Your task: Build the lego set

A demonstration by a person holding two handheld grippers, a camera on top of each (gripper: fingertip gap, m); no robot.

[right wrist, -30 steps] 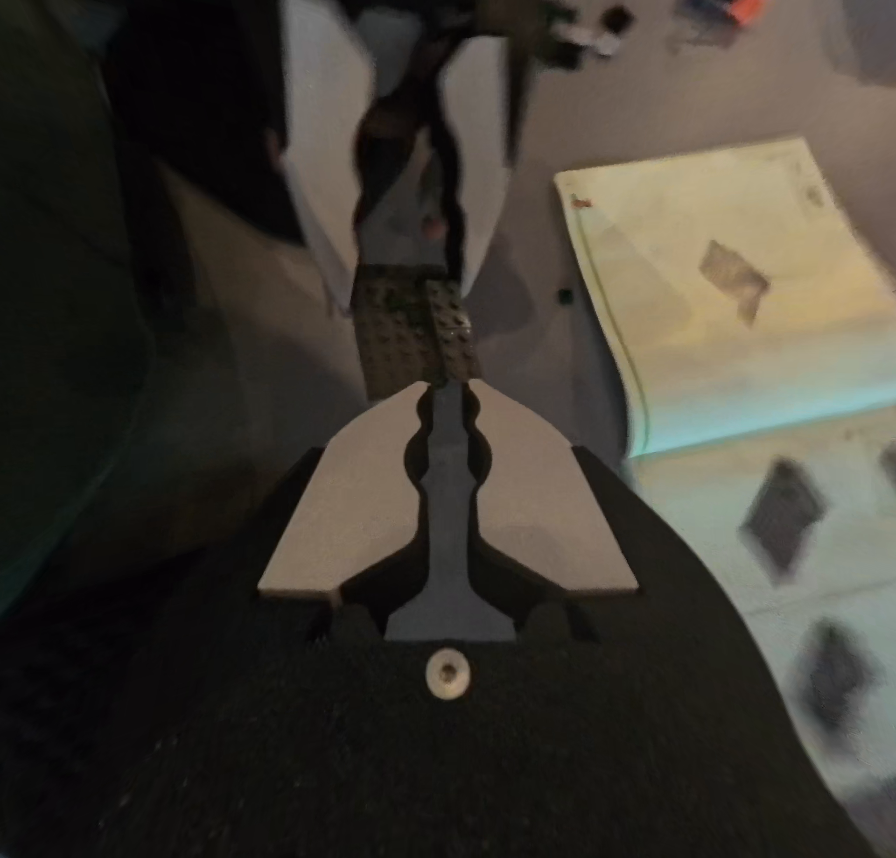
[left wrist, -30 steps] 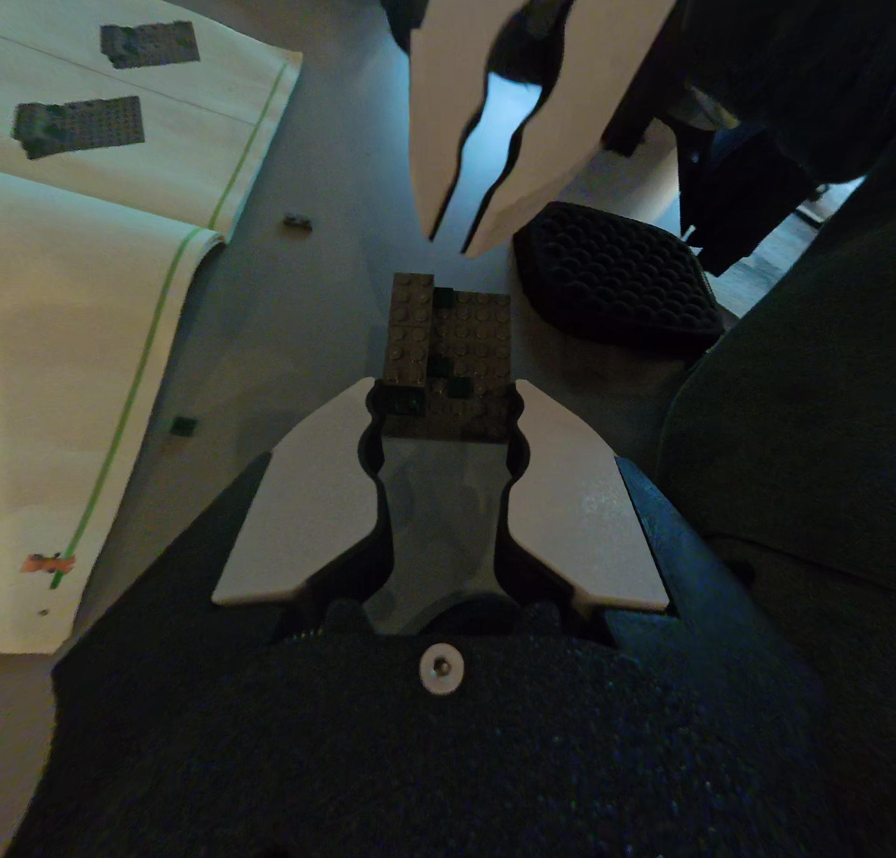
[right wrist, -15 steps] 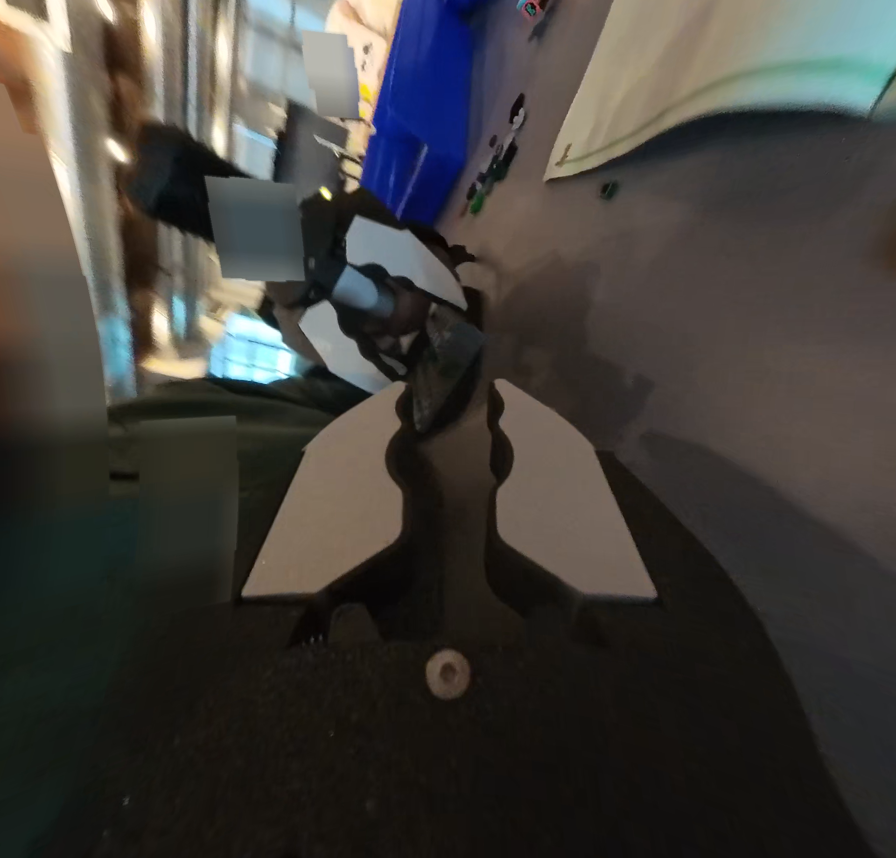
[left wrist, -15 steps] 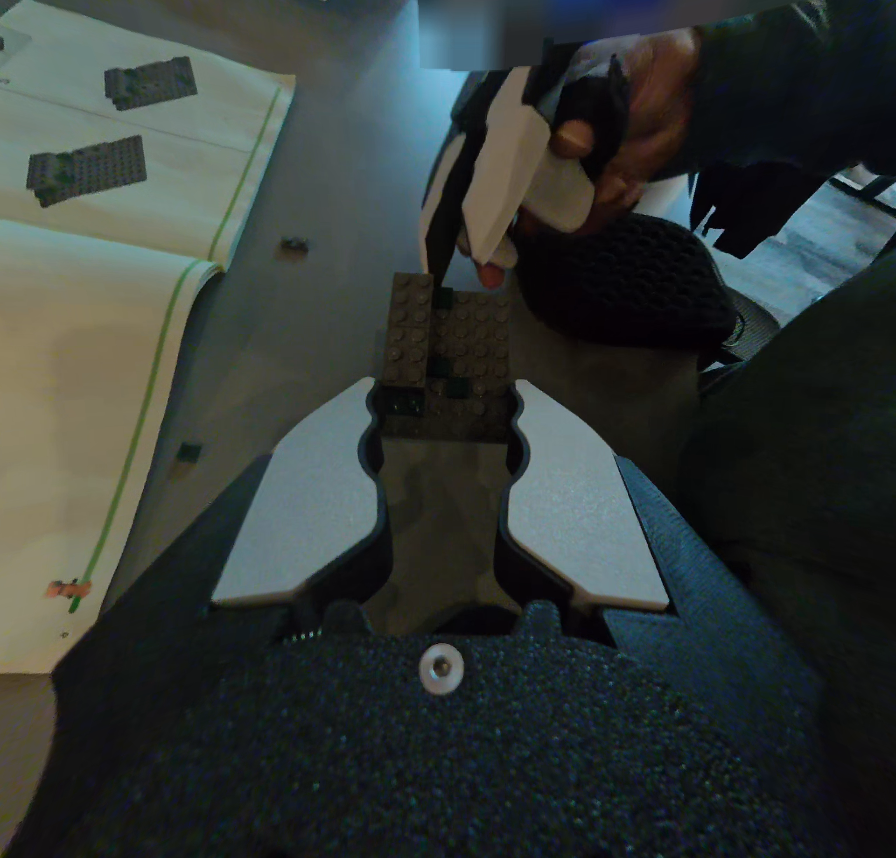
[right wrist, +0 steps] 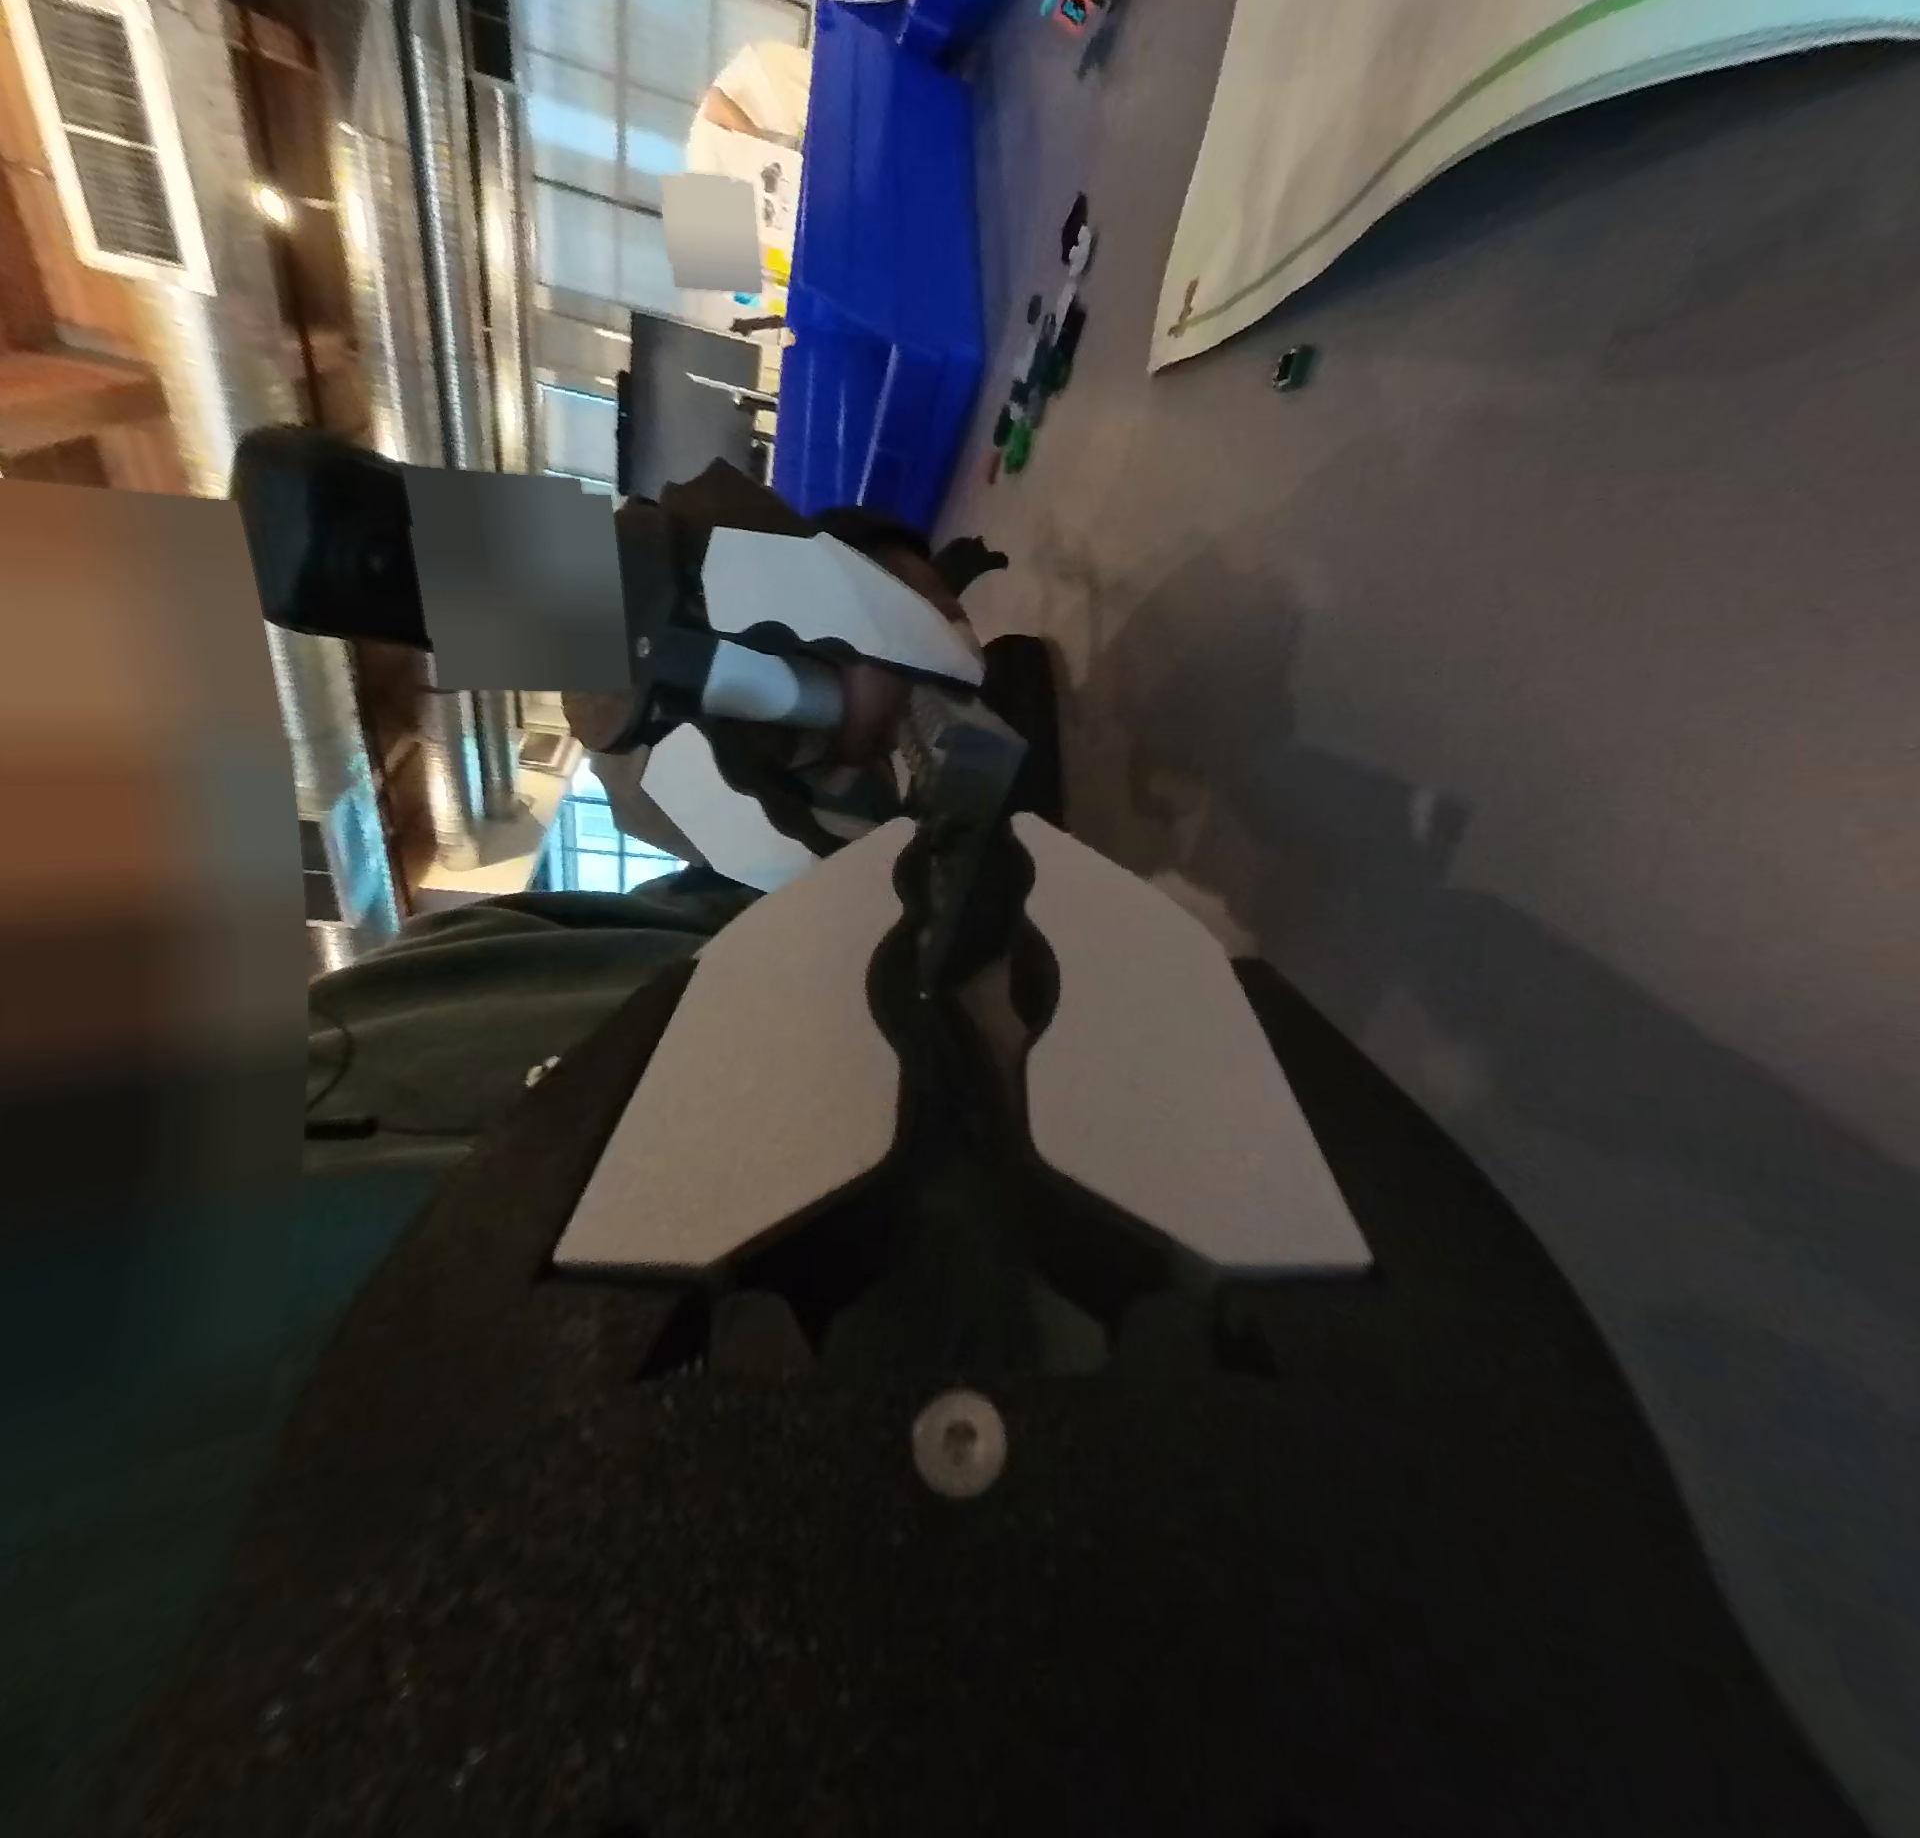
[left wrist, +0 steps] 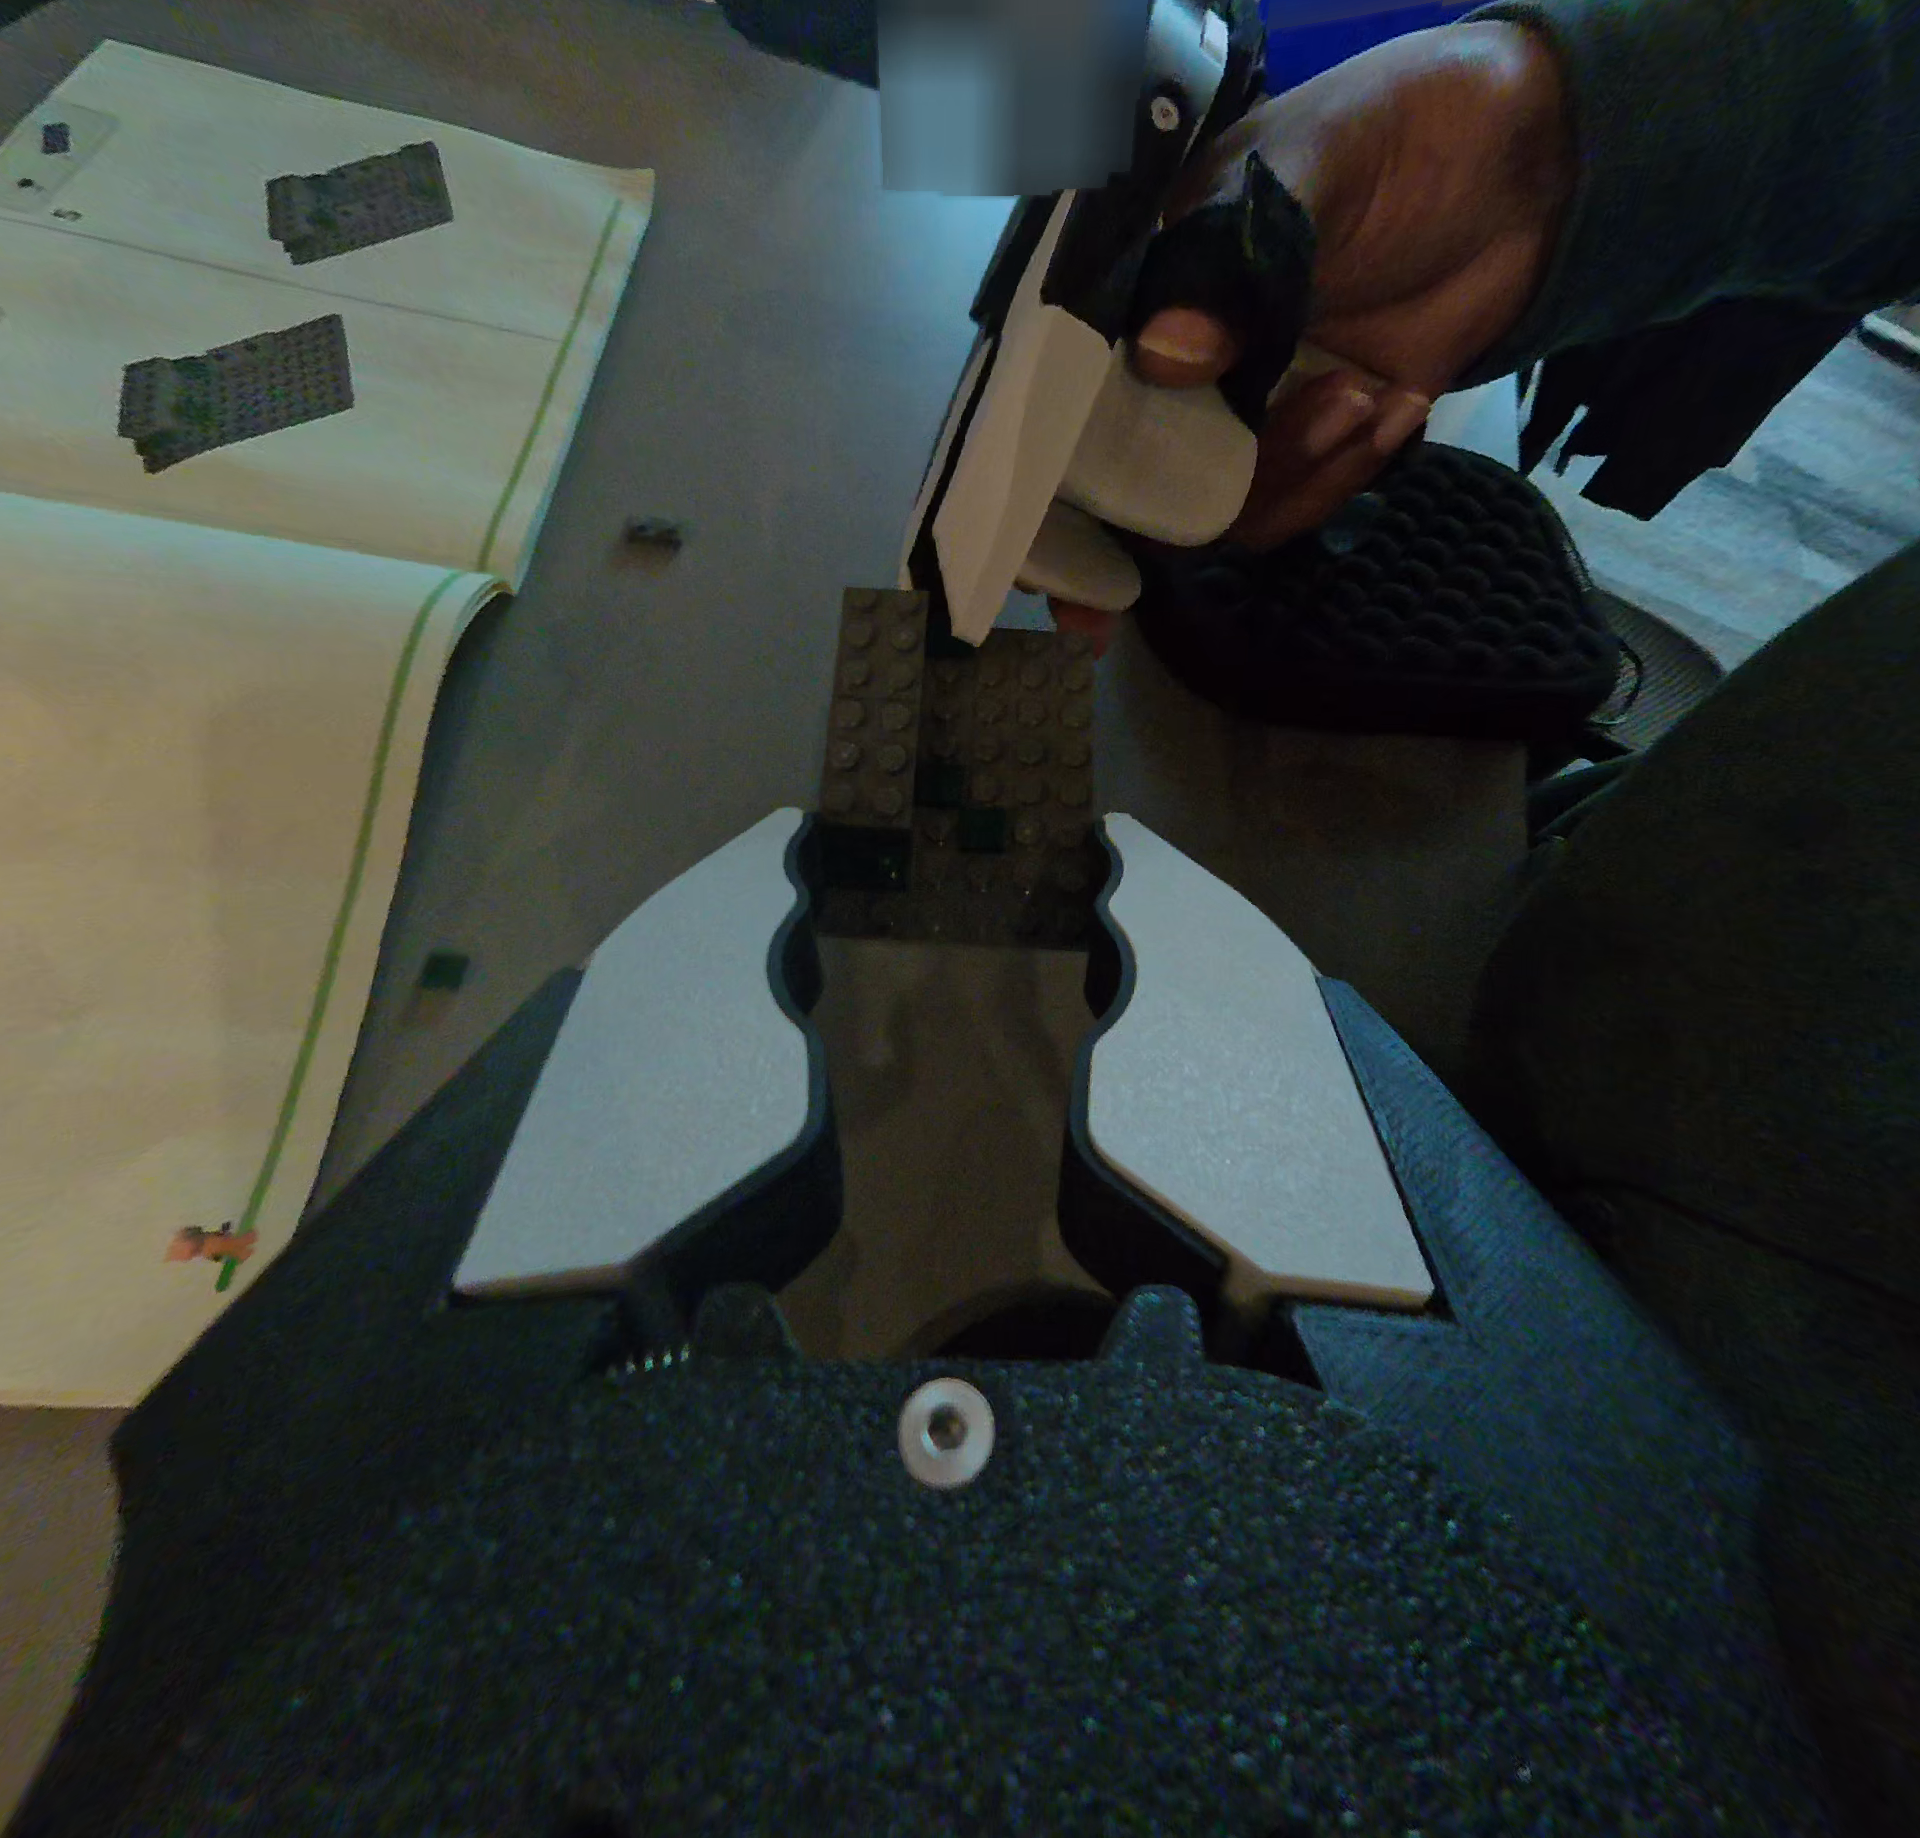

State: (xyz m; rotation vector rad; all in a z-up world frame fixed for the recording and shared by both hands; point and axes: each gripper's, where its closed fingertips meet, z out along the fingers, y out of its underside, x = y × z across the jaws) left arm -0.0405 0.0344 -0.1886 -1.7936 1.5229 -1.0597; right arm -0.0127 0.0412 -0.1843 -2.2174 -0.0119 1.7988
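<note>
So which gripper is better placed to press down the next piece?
Likely the right gripper: its tips sit at the far edge of the dark plate assembly, while the left gripper is clamped on its near end, steadying it.

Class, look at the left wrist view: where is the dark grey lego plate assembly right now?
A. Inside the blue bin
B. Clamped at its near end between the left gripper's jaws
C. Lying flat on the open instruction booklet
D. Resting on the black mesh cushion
B: the left gripper has its jaws closed against both sides of the lego plate assembly at its near end, beside the instruction booklet.
</note>
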